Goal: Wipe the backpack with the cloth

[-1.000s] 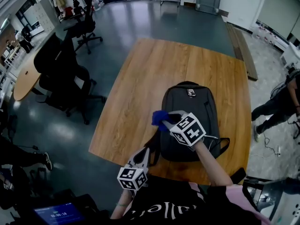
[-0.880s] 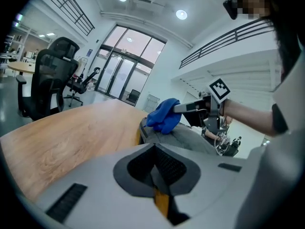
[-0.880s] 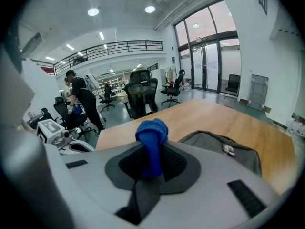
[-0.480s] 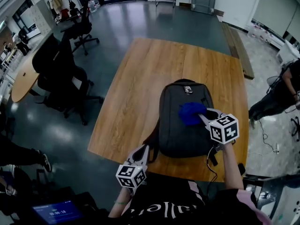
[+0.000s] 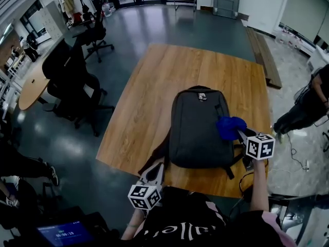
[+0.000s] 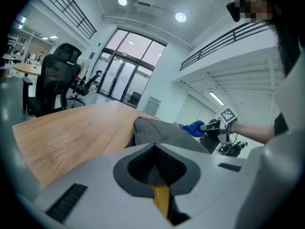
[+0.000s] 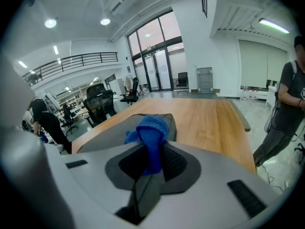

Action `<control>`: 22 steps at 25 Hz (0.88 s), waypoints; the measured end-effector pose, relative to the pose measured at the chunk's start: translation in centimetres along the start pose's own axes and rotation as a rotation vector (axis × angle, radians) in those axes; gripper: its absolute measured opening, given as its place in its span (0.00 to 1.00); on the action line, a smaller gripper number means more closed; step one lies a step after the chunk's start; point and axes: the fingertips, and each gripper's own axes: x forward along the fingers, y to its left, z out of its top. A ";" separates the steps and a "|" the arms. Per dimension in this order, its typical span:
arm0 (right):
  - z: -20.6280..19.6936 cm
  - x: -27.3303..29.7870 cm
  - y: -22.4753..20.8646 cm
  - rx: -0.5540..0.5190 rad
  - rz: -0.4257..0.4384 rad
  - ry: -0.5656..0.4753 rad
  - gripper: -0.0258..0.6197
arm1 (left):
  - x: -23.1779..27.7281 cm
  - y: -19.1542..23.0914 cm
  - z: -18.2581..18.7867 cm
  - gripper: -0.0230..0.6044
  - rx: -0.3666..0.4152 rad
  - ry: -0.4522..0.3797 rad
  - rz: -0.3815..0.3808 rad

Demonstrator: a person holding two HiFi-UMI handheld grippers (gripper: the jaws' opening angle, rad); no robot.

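A dark grey backpack (image 5: 198, 127) lies flat on the wooden table (image 5: 154, 96), and it shows too in the left gripper view (image 6: 162, 133) and the right gripper view (image 7: 119, 128). My right gripper (image 5: 240, 133) is shut on a blue cloth (image 5: 230, 127), which rests at the backpack's right edge. The cloth (image 7: 150, 130) bunches out between the jaws. My left gripper (image 5: 157, 170) is shut with nothing in it, at the table's near edge by the backpack's lower left corner.
Black office chairs (image 5: 72, 81) stand left of the table. A person (image 5: 308, 107) stands at the right, beyond the table edge. A long wooden plank (image 5: 262, 55) lies on the floor at the far right. A round wooden table (image 5: 31, 84) is at the far left.
My right gripper has swept the blue cloth across the backpack from its left side to its right edge. The left gripper has stayed in place.
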 end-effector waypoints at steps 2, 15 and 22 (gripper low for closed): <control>-1.4 -0.5 -1.2 0.027 -0.021 0.012 0.13 | 0.0 -0.7 -0.1 0.04 0.011 0.001 -0.010; -1.9 -5.5 -0.9 0.100 0.036 -0.117 0.13 | -3.1 -4.7 -2.5 0.04 0.047 -0.005 0.023; 4.1 -6.8 13.8 -0.080 0.318 -0.243 0.13 | -4.2 -5.7 -2.9 0.04 0.055 -0.031 0.048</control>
